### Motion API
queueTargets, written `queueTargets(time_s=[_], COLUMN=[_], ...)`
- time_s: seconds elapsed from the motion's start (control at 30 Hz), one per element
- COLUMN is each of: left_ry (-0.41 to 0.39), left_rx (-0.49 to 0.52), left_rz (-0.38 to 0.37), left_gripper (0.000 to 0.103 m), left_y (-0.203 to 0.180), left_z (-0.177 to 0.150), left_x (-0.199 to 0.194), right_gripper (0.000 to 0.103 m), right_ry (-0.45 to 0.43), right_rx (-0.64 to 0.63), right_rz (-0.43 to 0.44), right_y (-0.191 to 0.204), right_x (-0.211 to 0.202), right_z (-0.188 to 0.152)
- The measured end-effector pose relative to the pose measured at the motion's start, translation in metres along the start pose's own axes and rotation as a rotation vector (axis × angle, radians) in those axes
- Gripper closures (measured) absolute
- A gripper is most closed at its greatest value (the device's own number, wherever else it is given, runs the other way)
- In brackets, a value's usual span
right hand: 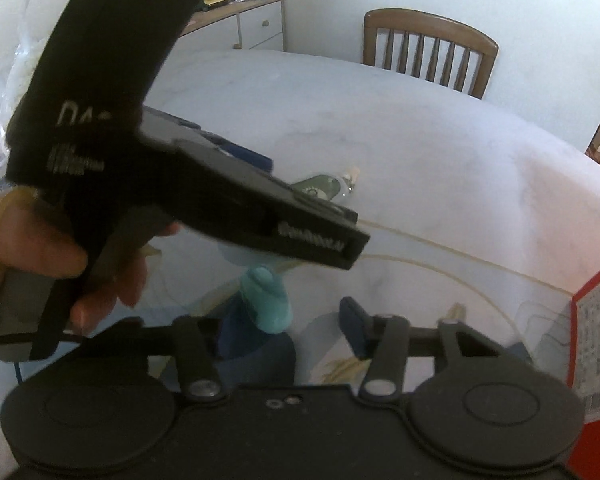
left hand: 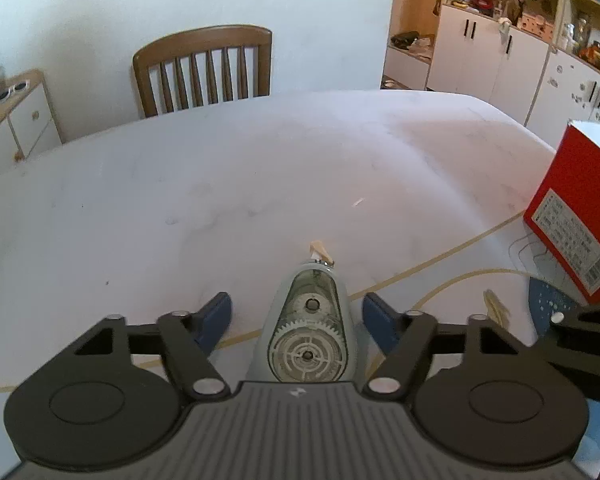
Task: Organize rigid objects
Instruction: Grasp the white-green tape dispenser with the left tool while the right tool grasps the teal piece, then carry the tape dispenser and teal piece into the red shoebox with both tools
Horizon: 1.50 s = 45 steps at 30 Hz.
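Straddling the correction-tape dispenser [left hand: 308, 332], the left gripper [left hand: 296, 316] stands partly open, its blue pads [left hand: 218, 316] either side of the pale green body with clear gaps, so nothing is held yet. The dispenser lies flat on the white table [left hand: 220, 184], well to the left of the red box [left hand: 576, 216] as that gripper's camera sees it; its long axis runs straight away from the gripper, the tapered tip with the beige nib toward the wooden chair [left hand: 204, 68]. This looks like the pick-up step: the next move calls for closing squarely on the wider body. The right gripper [right hand: 284, 320] is also partly open around a teal object [right hand: 268, 300]; whether its pads press on it I cannot tell. A hand [right hand: 28, 256] grips the left tool.
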<state>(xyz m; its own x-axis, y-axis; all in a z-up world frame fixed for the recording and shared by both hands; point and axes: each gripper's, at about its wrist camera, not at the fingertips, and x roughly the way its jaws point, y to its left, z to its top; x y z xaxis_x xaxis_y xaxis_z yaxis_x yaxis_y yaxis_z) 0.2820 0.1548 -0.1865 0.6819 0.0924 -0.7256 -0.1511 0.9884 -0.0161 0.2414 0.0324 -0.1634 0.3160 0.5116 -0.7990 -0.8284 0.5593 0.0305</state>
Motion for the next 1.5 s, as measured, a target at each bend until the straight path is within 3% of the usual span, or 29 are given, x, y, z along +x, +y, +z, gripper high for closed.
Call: queueTargets(time_s=[0.2,0.53,0.83,1.1,1.5], left_ry=[-0.019,0.006,0.034,0.029,-0.007], left_rx=[0.038,0.027,-0.003,-0.004,0.038], left_rz=[0.007,0.013,-0.014,-0.043,-0.104], left_gripper=[0.056,0.057,0.057,0.057,0.057], left_y=[-0.011,-0.014,-0.020,-0.036,-0.082], left_z=[-0.003,-0.001,-0.006,-0.007,0.019], left_x=[-0.004,-0.008,-0.022,-0.053,-0.111], right_gripper=[0.077,0.077,0.077,0.077,0.077], right_ry=[-0.010,-0.005,-0.021,-0.070,-0.139], right_rx=[-0.026,-0.028,0.048,0.118,0.234], right_rz=[-0.008,-0.042,-0.099,-0.137,-0.231], right_y=[0.006,0.005,-0.014,-0.027,-0.061], right_x=[0.000,-0.013,-0.052,-0.100,-0.176], right_z=[0.000,-0.006,-0.022,-0.035,-0.057])
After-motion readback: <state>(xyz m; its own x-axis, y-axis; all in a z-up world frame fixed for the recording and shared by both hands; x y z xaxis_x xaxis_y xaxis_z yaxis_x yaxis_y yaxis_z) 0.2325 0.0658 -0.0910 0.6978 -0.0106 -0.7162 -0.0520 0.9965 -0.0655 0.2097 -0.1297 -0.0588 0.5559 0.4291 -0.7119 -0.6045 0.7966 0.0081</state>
